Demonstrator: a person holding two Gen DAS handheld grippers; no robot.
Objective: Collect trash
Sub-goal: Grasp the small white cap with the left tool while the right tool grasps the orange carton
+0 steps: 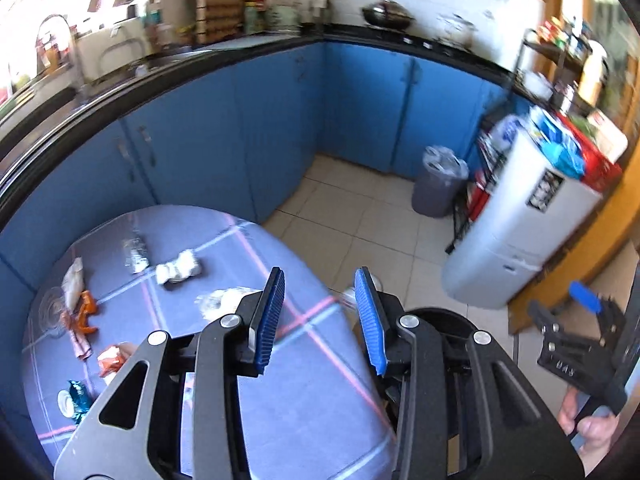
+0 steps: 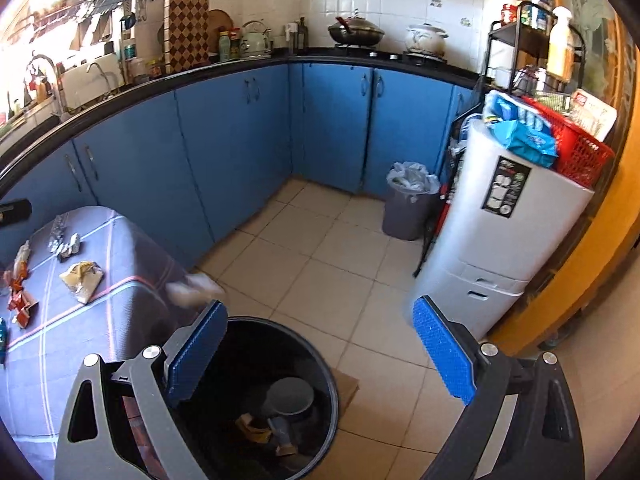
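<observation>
Over the black bin (image 2: 256, 400), right claw (image 2: 320, 354) sits wide apart, nothing between the pads. Bin is on the floor tiles just beside the surface (image 2: 120, 320); scraps and a grey round lid-like piece lie at its bottom. A blurred pale scrap (image 2: 192, 286) shows at the surface edge just above the bin rim; can't tell if it's resting or airborne.

Left claw (image 1: 318, 320) is over the near edge of the surface, pads partway apart, gap reads empty. Trash on the purple cloth: white crumpled paper (image 1: 178, 272), clear crinkled wrapper (image 1: 136, 254), orange wrappers (image 1: 82, 316), a teal foil piece (image 1: 78, 398), a clear crumpled piece (image 1: 220, 300) just beyond the left pad.

Separate grey lined bin (image 2: 408, 208) stands by the blue cabinets, well apart.
</observation>
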